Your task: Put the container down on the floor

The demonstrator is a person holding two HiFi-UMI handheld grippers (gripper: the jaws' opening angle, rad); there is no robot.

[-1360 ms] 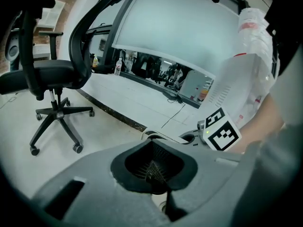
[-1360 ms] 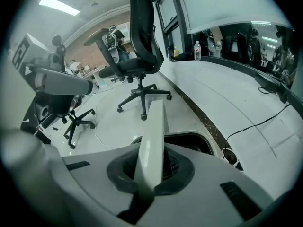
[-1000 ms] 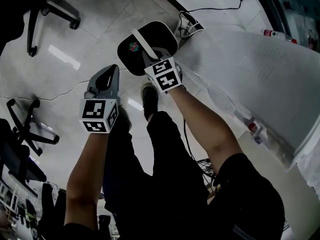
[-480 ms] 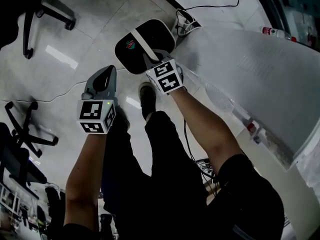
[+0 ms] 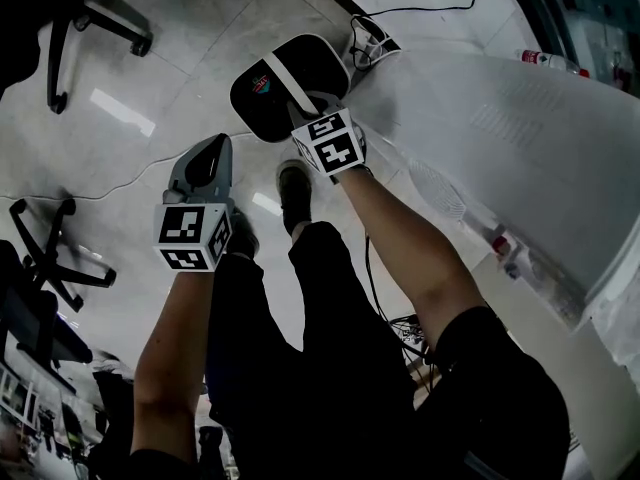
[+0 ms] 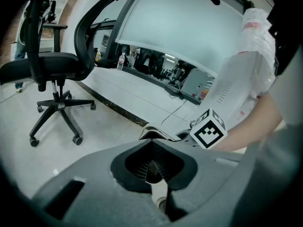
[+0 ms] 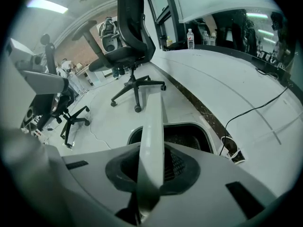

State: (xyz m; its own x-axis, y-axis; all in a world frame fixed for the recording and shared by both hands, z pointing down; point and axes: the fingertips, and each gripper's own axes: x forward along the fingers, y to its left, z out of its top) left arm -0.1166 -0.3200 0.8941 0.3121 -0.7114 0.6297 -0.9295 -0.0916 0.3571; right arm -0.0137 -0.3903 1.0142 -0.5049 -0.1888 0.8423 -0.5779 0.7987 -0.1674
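The container (image 5: 300,68) is a black bin with a white rim and a white bail handle (image 5: 283,81). It hangs low over the pale floor in front of the person's feet, and I cannot tell whether it touches the floor. My right gripper (image 5: 303,108) is shut on that handle. In the right gripper view the handle (image 7: 152,126) runs up between the pads, above the bin's mesh inside (image 7: 187,138). My left gripper (image 5: 208,151) is shut and holds nothing, to the left and nearer the body. In the left gripper view, the container's rim (image 6: 154,132) shows past that gripper (image 6: 154,167).
A white desk (image 5: 500,138) rises close on the right, with a bottle (image 5: 545,64) at its far edge. Cables (image 5: 375,43) lie on the floor just beyond the container. Office chairs stand at the upper left (image 5: 95,18) and left (image 5: 50,253). The person's shoe (image 5: 296,193) is below the container.
My right gripper and the container have shifted slightly farther from the body. The left gripper has hardly moved.
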